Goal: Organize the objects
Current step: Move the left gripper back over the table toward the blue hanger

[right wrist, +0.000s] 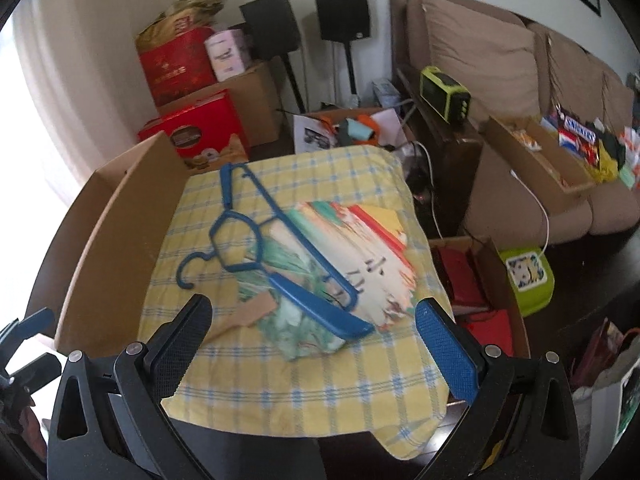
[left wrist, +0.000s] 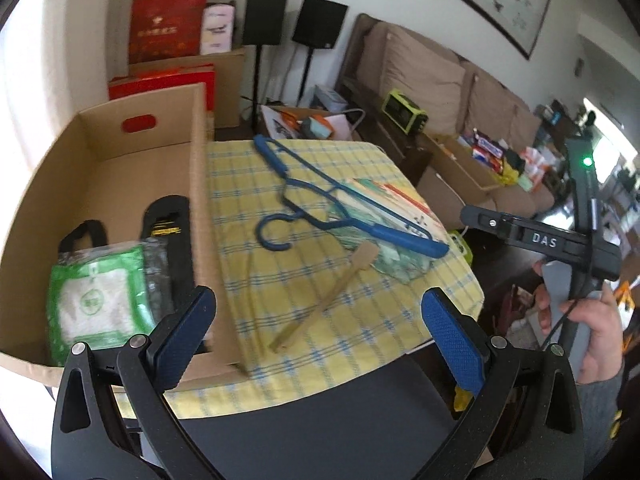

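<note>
Cloth (left wrist: 360, 184) with yellow and blue checks covers a table, and most things sit on it. Beside the cloth, on the far side from the sofa (right wrist: 520, 60), stands a big open box (left wrist: 132, 152). Inside the box lie a green pack (left wrist: 96, 300) and a black strap (left wrist: 164, 224), but the box wall and the left claw (left wrist: 320, 332) hide parts of them. In the right wrist view only the outside wall of the box shows, so what is inside is hidden. In the middle of the cloth a blue hanger (left wrist: 332, 204) lies across a flat stack of paper things (left wrist: 392, 216). The stack looks smeared in the right wrist view, so its print is hard to read. A wooden spatula (left wrist: 332, 292) lies on the cloth near the stack, and its wide end touches the stack's edge. The left claw hangs over the near edge of the cloth with its jaws wide apart and nothing between them. Its fingers (left wrist: 452, 336) have blue pads. The right claw (right wrist: 312, 340) also hangs over the near part of the cloth, jaws wide and holding nothing. In the left wrist view a hand (left wrist: 592, 336) holds the right claw's handle past the sofa side of the cloth, and the picture edge cuts it off.
</note>
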`<state>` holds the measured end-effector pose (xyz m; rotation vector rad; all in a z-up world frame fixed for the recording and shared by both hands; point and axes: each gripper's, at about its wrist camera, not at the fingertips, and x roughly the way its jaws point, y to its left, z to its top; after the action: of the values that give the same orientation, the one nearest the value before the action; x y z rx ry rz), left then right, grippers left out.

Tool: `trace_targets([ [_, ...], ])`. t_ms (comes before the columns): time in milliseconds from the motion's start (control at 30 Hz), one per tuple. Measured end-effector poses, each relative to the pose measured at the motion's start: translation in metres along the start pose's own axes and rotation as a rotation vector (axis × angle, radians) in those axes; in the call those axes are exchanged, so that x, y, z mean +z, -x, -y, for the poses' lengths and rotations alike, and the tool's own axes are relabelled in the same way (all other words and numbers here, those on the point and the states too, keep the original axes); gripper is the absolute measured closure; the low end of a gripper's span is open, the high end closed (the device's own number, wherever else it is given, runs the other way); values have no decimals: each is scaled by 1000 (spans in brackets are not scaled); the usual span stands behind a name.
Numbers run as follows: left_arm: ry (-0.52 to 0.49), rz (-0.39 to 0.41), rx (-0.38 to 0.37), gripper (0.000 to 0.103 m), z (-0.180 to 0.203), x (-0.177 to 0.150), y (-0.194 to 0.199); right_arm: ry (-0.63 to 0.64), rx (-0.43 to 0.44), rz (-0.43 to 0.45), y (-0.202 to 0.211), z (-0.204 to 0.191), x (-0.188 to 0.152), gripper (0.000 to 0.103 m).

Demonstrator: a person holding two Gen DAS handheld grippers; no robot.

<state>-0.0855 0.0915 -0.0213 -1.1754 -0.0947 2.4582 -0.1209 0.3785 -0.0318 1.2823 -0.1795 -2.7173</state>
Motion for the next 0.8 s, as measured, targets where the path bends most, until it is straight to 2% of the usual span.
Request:
trace_targets([
  [367,-54,-44,-36,0,36,0,-35,-21,-3,-20,-12,19,-12,1],
  [533,-101,-61,-29,0,52,-6,-53,-21,9,-31,-21,22,-16,3],
  [633,-90,-88,-41,0,56,-6,-63,-31,17,-35,-25,26,-17,6],
  [733,-102,-89,-45,0,61,-3,-69,-59,39,-47,-31,32,-17,14],
  [800,-100,-89,-46,0,62,0,-75,-83,57,-58,-36,37,-17,27],
])
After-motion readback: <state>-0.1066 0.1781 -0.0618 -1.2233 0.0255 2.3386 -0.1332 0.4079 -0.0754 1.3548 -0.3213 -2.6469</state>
